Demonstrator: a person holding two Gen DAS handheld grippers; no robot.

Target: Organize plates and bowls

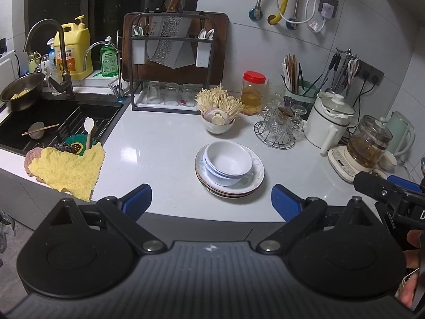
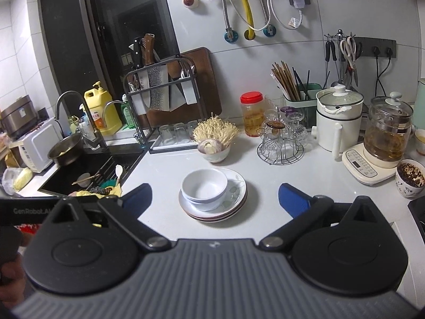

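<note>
A home kitchen: a black sink (image 1: 39, 122) with faucet (image 1: 57, 53), a knife rack (image 1: 172, 61), electric kettles (image 2: 338, 122) along the white surface (image 1: 164, 159).

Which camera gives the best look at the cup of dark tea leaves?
The right wrist view: the cup shows whole beside the kettle base. The left wrist view shows only a sliver behind the right gripper.

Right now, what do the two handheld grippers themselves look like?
Both match: the left gripper and right gripper each have blue finger pads on black linkage arms with silver pivot pins, two round black discs, and a ribbed dark grey body bearing a small white emblem. White lettering marks their black housings.
</note>
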